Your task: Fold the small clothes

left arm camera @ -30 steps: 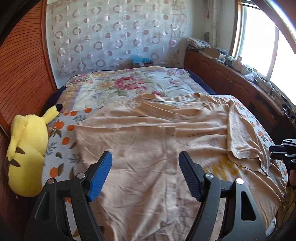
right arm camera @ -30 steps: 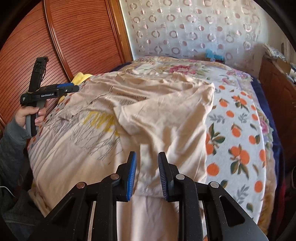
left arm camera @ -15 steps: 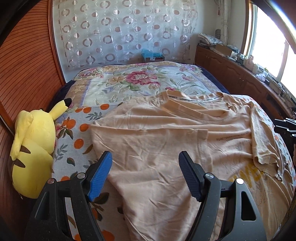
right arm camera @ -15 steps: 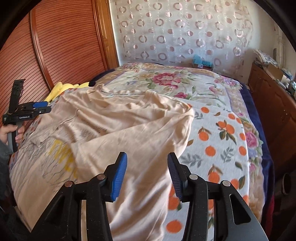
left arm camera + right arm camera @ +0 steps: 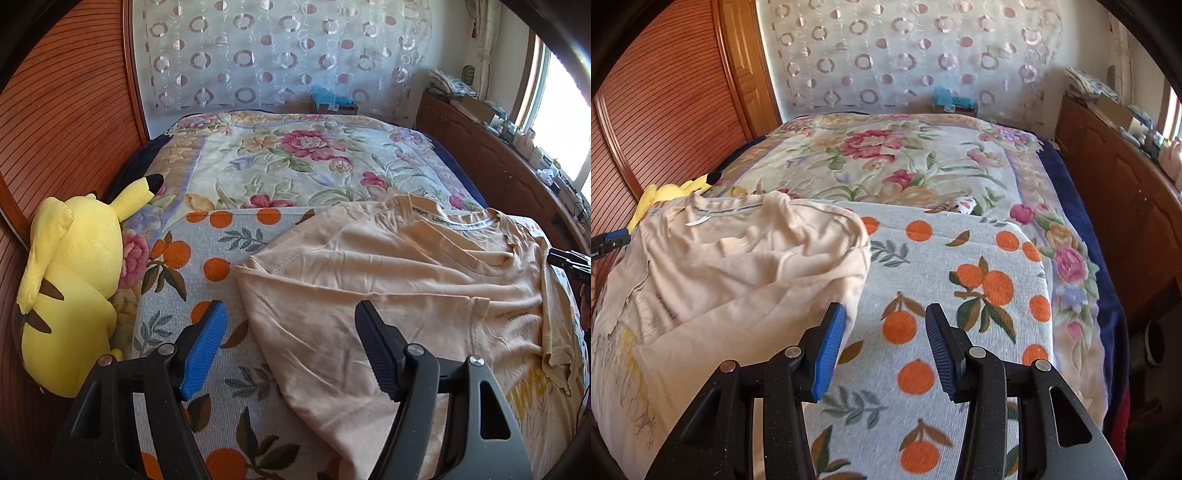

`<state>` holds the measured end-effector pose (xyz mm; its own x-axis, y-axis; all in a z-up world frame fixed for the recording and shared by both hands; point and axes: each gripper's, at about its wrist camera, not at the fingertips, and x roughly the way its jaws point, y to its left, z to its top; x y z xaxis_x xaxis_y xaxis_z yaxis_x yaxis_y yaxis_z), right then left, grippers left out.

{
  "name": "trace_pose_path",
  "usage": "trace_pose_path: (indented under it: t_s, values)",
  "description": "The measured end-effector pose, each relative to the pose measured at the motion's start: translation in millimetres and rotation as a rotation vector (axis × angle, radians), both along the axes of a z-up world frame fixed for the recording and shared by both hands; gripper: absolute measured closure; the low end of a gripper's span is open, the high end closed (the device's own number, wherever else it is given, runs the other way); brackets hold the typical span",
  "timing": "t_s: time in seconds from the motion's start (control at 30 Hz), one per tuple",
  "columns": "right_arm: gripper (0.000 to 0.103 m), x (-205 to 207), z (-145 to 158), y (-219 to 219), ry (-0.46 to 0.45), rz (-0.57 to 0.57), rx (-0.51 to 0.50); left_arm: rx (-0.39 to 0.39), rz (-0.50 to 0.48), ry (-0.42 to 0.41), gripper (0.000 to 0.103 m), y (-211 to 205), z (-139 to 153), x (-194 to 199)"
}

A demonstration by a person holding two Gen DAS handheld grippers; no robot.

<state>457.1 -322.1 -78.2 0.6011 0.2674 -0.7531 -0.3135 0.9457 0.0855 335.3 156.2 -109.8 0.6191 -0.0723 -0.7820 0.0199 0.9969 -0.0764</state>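
A beige T-shirt (image 5: 399, 295) lies on the bed, back side up, with one side folded over toward the middle; yellow print shows at its lower right. It also shows in the right wrist view (image 5: 738, 280) at the left. My left gripper (image 5: 291, 350) is open and empty above the shirt's left edge. My right gripper (image 5: 886, 347) is open and empty, just right of the shirt's folded edge, over the orange-print cover (image 5: 960, 295). The tip of the right gripper shows at the left wrist view's right edge (image 5: 569, 260).
A yellow plush toy (image 5: 70, 288) lies at the bed's left side by the wooden wall. A floral blanket (image 5: 303, 158) covers the far half of the bed. A wooden cabinet (image 5: 509, 177) with small items runs along the right under the window.
The right gripper has opened and let go of the shirt's folded side, then moved right off the shirt. The left gripper has moved left toward the shirt's left edge, still open.
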Motion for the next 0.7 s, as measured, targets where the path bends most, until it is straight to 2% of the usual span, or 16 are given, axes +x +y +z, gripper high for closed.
trace_pose_path:
  t_s: [0.3,0.47,0.6,0.7]
  values:
    - [0.056,26.5,-7.5,11.0,0.009,0.011,0.016,-0.007,0.015,0.034,0.03,6.0,-12.5,10.5]
    - [0.056,32.4,-11.2,25.0,-0.001,0.051,-0.016,-0.004,0.011,0.029,0.03,8.0,-11.9,10.6]
    - [0.056,35.0,-13.1,37.7,-0.02,0.087,-0.077,-0.024,-0.006,0.02,0.046,10.6,-9.5,10.7]
    - [0.056,40.8,-12.8,38.7,-0.008,0.088,-0.076,-0.03,-0.005,0.02,0.052,12.9,-9.1,12.6]
